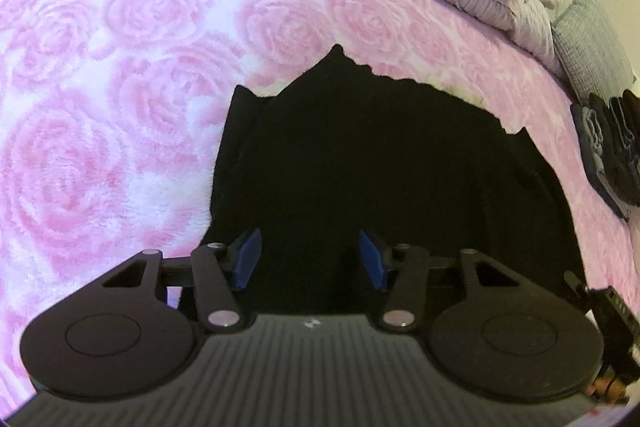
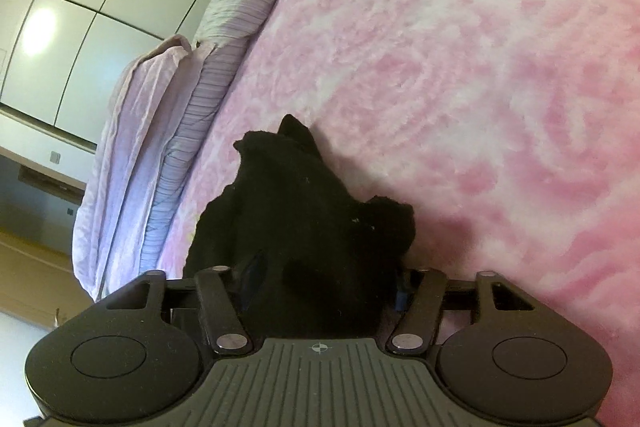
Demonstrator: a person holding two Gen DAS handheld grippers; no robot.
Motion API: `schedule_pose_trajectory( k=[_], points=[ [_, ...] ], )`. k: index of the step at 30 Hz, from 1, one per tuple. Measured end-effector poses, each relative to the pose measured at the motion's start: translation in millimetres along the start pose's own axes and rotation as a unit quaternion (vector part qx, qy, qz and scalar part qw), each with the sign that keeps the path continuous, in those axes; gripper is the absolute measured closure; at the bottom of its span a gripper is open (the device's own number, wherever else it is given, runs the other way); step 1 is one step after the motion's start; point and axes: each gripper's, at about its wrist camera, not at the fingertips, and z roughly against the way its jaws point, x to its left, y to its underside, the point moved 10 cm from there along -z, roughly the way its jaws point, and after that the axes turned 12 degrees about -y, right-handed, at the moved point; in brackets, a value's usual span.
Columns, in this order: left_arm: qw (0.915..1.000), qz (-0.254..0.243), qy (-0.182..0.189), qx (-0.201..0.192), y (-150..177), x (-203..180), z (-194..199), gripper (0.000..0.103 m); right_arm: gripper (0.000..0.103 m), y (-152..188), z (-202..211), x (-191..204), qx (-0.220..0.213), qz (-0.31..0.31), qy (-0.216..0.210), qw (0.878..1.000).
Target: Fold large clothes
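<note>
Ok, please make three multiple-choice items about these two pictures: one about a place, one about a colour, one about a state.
1. Where does the black garment lie?
A. on the pink rose-patterned blanket
B. on a wooden floor
C. inside a drawer

2. What colour are the pads of the left gripper?
A. red
B. blue
C. white

3. How do the jaws of the left gripper stand?
A. shut flat together with no gap
B. apart, with black cloth showing between them
C. closed on a pillow

Answers:
1. A, since the left wrist view shows pink rose pile around the garment on the sides in view.
2. B, since both pads show blue against the black fingers.
3. B, since a clear gap separates the pads, with dark fabric seen through it and neither pad pressing on it.
</note>
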Motion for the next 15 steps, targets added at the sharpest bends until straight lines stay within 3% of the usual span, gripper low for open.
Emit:
schedule_pose_trajectory(
  k=[3, 7, 10, 13, 15],
  points=[
    [0.9998, -0.018, -0.003, -0.003, 1, 1, -7, 0.060, 0.082, -1, -7, -6, 0.003, -0.009, 0.005, 1.000],
    [0.9995, -0.031, 0.002, -0.004, -1, 0, -10, 0.060, 0.089, 1, -8, -4, 0.020, 0.007, 0.036, 0.999],
    [0.9998, -0.016, 0.012, 0.002, -5, 5, -6, 0.064, 0.090, 0, -16, 10, 0.050, 0.058, 0.101, 0.992],
    [0.9998, 0.012, 0.018, 0.002, -11, 20, 1, 0.068, 0.091, 4, -26, 41, 0.090, 0.162, 0.195, 0.963],
    [0.9994, 0.024, 0.023, 0.000, -14, 30, 8, 0.068, 0.092, 12, -36, 78, 0.101, 0.273, 0.244, 0.925]
  ],
)
